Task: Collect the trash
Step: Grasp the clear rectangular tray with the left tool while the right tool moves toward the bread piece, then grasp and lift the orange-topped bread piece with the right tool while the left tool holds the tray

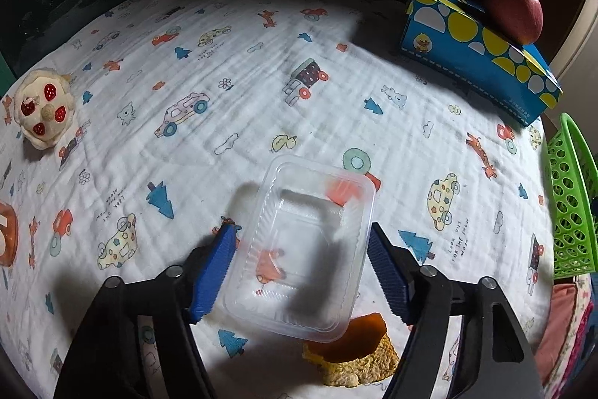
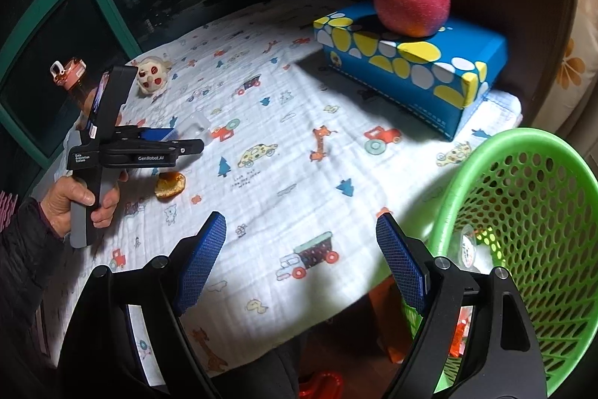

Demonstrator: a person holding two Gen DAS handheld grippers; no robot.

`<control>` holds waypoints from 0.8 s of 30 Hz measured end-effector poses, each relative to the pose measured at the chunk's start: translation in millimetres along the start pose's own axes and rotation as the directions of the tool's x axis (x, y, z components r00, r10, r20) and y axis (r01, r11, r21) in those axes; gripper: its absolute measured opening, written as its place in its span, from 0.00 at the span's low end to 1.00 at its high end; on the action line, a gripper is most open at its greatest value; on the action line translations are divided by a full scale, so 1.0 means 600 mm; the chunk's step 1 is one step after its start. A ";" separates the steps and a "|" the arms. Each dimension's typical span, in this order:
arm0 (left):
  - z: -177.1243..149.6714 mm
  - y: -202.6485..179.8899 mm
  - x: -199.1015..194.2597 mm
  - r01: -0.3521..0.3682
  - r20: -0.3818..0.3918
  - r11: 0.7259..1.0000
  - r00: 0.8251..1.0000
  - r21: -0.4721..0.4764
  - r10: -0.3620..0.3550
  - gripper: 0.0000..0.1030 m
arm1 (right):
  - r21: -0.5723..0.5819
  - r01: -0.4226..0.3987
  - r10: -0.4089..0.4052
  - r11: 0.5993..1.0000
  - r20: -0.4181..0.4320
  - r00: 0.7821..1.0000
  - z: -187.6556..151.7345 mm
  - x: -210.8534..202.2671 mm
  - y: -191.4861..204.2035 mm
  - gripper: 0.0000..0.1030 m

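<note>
Through the left wrist camera I see my left gripper (image 1: 301, 260) with its blue fingers (image 1: 213, 272) spread to either side of a clear plastic tray (image 1: 299, 245); the left finger looks to be right at the tray's edge, but I cannot tell whether either finger actually touches it. The tray is blurred and sits tilted over the printed cloth that covers the surface (image 1: 261, 100). Just below the tray lies an orange peel (image 1: 351, 350), partly under its near corner. A small plush toy (image 1: 43, 111) rests far off to the left, and a blue tissue box (image 1: 482, 55) with a red apple (image 1: 514, 6) on top stands at the far right. From the right wrist camera, my right gripper (image 2: 301, 257) hangs with its fingers wide apart and nothing between them, beside the green basket (image 2: 542, 212), which holds a small wrapper. A bottle (image 2: 73, 81) stands behind the left gripper.
</note>
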State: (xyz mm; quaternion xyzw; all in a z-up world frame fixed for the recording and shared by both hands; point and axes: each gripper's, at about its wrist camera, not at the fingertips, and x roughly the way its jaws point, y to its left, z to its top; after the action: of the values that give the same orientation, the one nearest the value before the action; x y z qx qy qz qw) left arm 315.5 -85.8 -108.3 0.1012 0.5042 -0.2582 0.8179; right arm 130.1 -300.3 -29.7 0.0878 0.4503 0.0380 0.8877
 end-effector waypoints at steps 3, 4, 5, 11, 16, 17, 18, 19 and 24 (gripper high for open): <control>-0.005 0.003 -0.010 -0.011 0.025 1.000 1.000 -0.003 0.011 0.61 | -0.013 -0.009 0.009 1.000 -0.006 1.000 0.002 0.007 0.010 0.80; -0.006 0.004 -0.014 -0.010 0.030 1.000 0.999 -0.008 0.011 0.58 | -0.017 -0.011 0.011 1.000 -0.009 1.000 0.002 0.010 0.013 0.80; -0.008 0.006 -0.021 -0.013 0.035 1.000 0.999 -0.013 0.014 0.57 | -0.019 -0.015 0.015 1.000 -0.013 1.000 0.003 0.013 0.016 0.80; -0.023 0.031 -0.072 -0.049 0.090 0.996 0.994 -0.073 0.056 0.55 | -0.057 -0.059 0.057 0.997 -0.035 0.998 0.005 0.037 0.050 0.80; -0.047 0.059 -0.108 -0.079 0.106 0.989 0.990 -0.124 0.092 0.55 | -0.109 -0.110 0.103 0.988 -0.060 0.993 0.006 0.063 0.090 0.80; -0.052 0.065 -0.116 -0.086 0.110 0.987 0.989 -0.136 0.101 0.55 | -0.120 -0.123 0.115 0.985 -0.067 0.991 0.007 0.069 0.098 0.80; -0.058 0.070 -0.123 -0.090 0.115 0.985 0.988 -0.149 0.107 0.55 | -0.133 -0.134 0.125 0.982 -0.074 0.989 0.007 0.076 0.107 0.79; -0.063 0.077 -0.130 -0.094 0.120 0.982 0.986 -0.162 0.114 0.55 | -0.151 -0.145 0.134 0.978 -0.081 0.988 0.008 0.083 0.116 0.79; -0.094 0.102 -0.156 -0.112 0.128 0.970 0.982 -0.217 0.142 0.55 | -0.223 -0.202 0.178 0.954 -0.125 0.976 0.011 0.118 0.160 0.74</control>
State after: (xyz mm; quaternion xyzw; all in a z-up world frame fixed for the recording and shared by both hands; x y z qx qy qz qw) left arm 270.3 19.9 -58.5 0.0279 0.4613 -0.1574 0.8727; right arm 178.3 -196.3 -64.0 0.0231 0.4773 0.1807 0.8597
